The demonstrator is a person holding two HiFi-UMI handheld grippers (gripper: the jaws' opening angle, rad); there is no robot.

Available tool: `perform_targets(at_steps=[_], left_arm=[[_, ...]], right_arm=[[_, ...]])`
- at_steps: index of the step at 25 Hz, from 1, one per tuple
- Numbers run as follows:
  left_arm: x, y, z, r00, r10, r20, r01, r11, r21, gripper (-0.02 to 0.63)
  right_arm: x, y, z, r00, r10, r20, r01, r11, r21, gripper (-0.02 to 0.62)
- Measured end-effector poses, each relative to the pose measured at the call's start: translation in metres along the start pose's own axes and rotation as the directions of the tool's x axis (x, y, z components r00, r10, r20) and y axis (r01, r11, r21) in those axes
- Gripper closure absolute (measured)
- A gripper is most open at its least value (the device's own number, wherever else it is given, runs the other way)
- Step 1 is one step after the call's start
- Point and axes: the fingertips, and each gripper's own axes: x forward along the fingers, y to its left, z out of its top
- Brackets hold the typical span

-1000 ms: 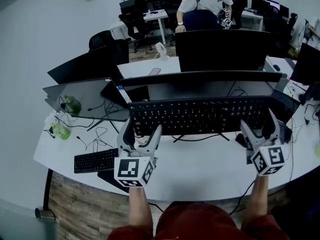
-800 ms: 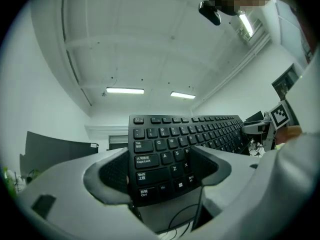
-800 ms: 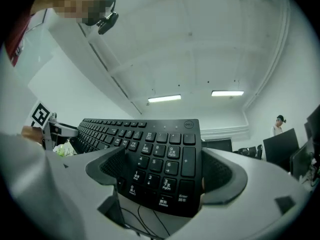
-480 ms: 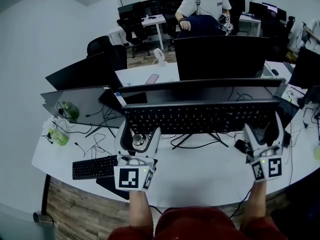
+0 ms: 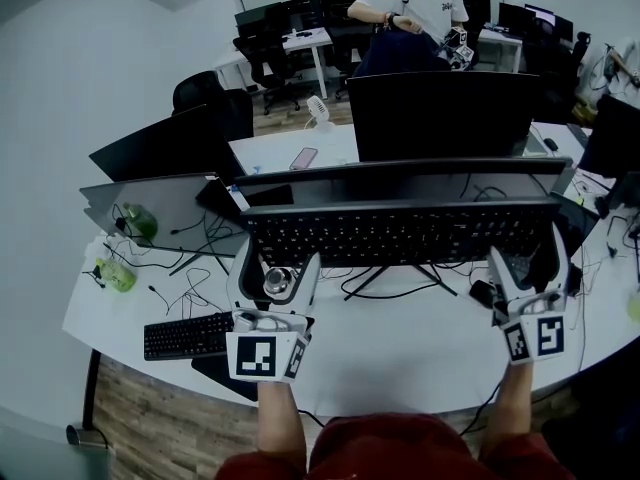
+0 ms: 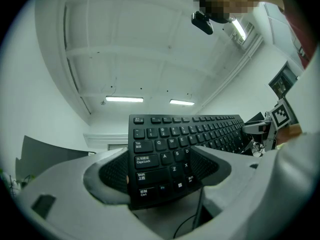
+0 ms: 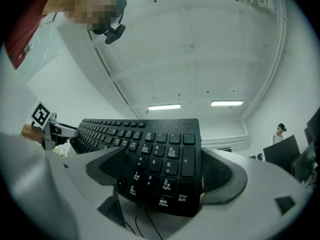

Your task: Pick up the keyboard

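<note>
Black keyboard hangs clear of the white desk, long axis running left to right across you. Your left gripper is clamped on its left end and your right gripper on its right end. Each arm has its own end, neither nearer. Left gripper view shows pads pinching the Shift/Caps Lock corner; right gripper view shows the number-pad corner pinched. Only the head view shows the gap beneath, the dangling cable, and a second keyboard lying on the desk at left.
</note>
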Motion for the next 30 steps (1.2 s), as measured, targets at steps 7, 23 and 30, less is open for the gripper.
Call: perform_targets(at_steps=[7, 23, 30], left_arm=[[0.000, 0.001, -0.003, 1.000, -0.003, -0.005, 0.003, 1.000, -0.012, 0.242], [0.003, 0.001, -0.007, 1.000, -0.012, -0.022, 0.012, 1.000, -0.016, 0.244], [0.003, 0.002, -0.011, 0.999, -0.014, -0.031, 0.014, 0.999, -0.030, 0.244]], right_arm=[[0.000, 0.002, 0.001, 1.000, -0.001, 0.001, 0.001, 1.000, -0.011, 0.147], [0.001, 0.002, -0.002, 1.000, -0.011, -0.017, 0.011, 1.000, -0.013, 0.146], [0.001, 0.003, -0.001, 1.000, -0.011, -0.026, 0.011, 1.000, -0.023, 0.147]])
